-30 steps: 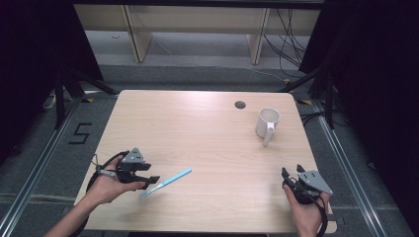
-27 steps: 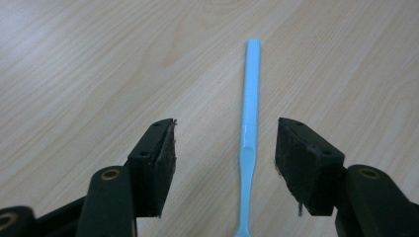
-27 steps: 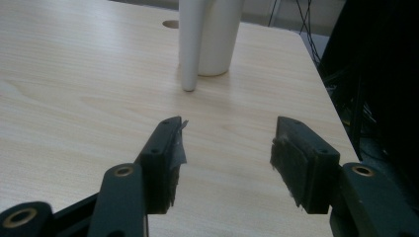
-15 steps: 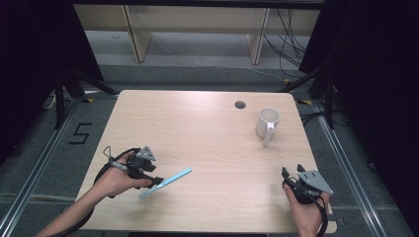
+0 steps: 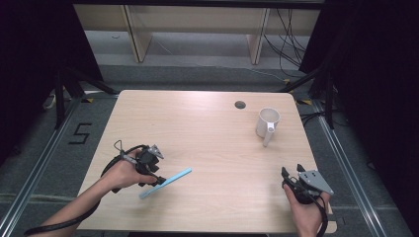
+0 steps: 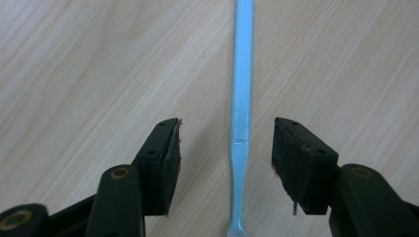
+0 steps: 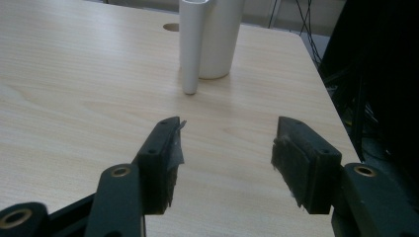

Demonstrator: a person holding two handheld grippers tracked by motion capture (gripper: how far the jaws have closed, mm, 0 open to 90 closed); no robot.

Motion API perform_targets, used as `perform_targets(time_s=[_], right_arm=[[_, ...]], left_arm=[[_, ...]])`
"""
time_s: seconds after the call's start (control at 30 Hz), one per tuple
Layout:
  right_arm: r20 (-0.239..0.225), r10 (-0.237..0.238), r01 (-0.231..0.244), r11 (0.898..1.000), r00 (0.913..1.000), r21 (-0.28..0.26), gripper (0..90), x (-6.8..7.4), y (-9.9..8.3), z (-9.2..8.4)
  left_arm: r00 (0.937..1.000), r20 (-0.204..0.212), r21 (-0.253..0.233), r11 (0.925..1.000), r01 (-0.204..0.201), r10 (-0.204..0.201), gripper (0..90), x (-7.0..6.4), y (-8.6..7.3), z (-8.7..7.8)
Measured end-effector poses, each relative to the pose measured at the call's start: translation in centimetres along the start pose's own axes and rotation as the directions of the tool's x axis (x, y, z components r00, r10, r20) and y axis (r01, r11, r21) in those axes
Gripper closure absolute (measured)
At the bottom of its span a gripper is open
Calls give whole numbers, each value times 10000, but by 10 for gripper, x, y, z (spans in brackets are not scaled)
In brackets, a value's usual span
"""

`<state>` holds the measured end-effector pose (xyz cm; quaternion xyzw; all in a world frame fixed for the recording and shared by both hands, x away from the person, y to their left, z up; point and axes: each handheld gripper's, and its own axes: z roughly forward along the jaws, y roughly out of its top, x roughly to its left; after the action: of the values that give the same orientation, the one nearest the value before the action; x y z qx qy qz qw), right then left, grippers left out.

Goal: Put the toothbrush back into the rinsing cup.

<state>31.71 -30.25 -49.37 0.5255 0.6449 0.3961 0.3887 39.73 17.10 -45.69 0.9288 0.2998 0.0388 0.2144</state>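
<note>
A light blue toothbrush (image 5: 165, 183) lies flat on the wooden table (image 5: 207, 143), near the front left. My left gripper (image 5: 157, 178) hovers over its handle. In the left gripper view the toothbrush (image 6: 240, 123) runs between the jaws of the left gripper (image 6: 226, 126). These jaws have just been closing, and the pads stand clear of the handle on both sides. At the front right, my right gripper (image 5: 290, 172) is open and holds nothing. In its own view the right gripper (image 7: 227, 128) faces a white mug (image 7: 212, 34), handle turned toward it. The mug (image 5: 268, 123) stands upright, well apart from it.
A round cable hole (image 5: 240, 104) sits in the table near the far edge, left of the mug. Shelving and loose cables (image 5: 286, 29) lie on the floor beyond the table. The table's right edge (image 5: 316, 148) is close to the right gripper.
My left hand has moved right, onto the toothbrush, so its jaws now straddle the handle. The toothbrush, the mug and the right gripper have stayed put.
</note>
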Motion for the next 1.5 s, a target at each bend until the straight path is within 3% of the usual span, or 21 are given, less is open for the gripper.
perform_targets(time_s=[0.07, 0.4, 0.43, 0.47, 0.53, 0.57, 0.6, 0.67, 0.83, 0.97, 1.0, 1.03, 1.13, 1.23, 1.27, 1.43, 1.5], right_arm=[[12, 188, -188, 9997, 9998, 173, 445, 1, 0, -2], [-20, -14, 14, 9999, 10000, 111, 444, 1, 1, -1], [2, 277, -277, 9994, 9996, 209, 443, 3, 1, -1], [-15, 342, -342, 9991, 9994, 252, 443, 4, 1, -2], [-10, 319, -318, 9992, 9995, 253, 442, 4, 1, -2], [-15, 347, -346, 9991, 9994, 264, 443, 4, 1, -2], [-4, -38, 38, 9999, 10000, 104, 442, 1, 1, -1], [-19, 399, -399, 9987, 9992, 306, 442, 4, 1, -2], [-29, 356, -355, 9989, 9994, 310, 442, 5, 1, -2], [-37, 366, -364, 9988, 9993, 320, 441, 5, 1, -1], [-10, 44, -44, 9998, 10000, 210, 441, 3, 0, 0], [-26, 363, -362, 9989, 9993, 310, 441, 5, 0, -1], [-155, -6, 8, 9999, 9999, 170, 440, 2, 0, 1], [-180, 43, -40, 9998, 9998, 191, 439, 3, 1, 1], [-83, 355, -352, 9988, 9993, 329, 439, 6, 0, -1], [-214, -59, 63, 9998, 9998, 193, 438, 3, 0, 1], [-143, 60, -57, 9998, 9999, 211, 438, 3, 0, 1]], left_arm=[[9998, 17, 259, 9995, -182, 181, 449, 0, 1, 0], [9992, 31, 681, 9969, -392, 391, 480, -4, 10, 4], [9992, 47, 667, 9970, -391, 389, 488, -5, 11, 4], [9984, 33, 743, 9956, -565, 564, 497, -4, 12, 5], [9988, 80, 871, 9950, -489, 483, 518, -6, 13, 6], [9985, 99, 1015, 9933, -549, 542, 526, -6, 14, 7], [9983, 89, 1105, 9922, -581, 574, 540, -7, 15, 8], [9979, 126, 1258, 9900, -641, 630, 560, -8, 17, 10], [9955, 324, 1571, 9832, -932, 892, 615, -12, 22, 16], [9937, 176, 1850, 9763, -1121, 1107, 629, -11, 26, 19], [9941, 153, 1893, 9759, -1085, 1076, 629, -11, 26, 20], [9924, 184, 2099, 9700, -1228, 1216, 629, -10, 28, 21], [9930, 256, 2318, 9656, -1180, 1152, 629, -10, 30, 24], [9942, 260, 2494, 9624, -1080, 1048, 629, -9, 33, 27], [9941, 215, 2522, 9616, -1080, 1060, 636, -8, 33, 27], [9944, 214, 2719, 9565, -1058, 1039, 659, -9, 36, 30], [9941, 193, 2814, 9535, -1080, 1070, 664, -10, 37, 31]])
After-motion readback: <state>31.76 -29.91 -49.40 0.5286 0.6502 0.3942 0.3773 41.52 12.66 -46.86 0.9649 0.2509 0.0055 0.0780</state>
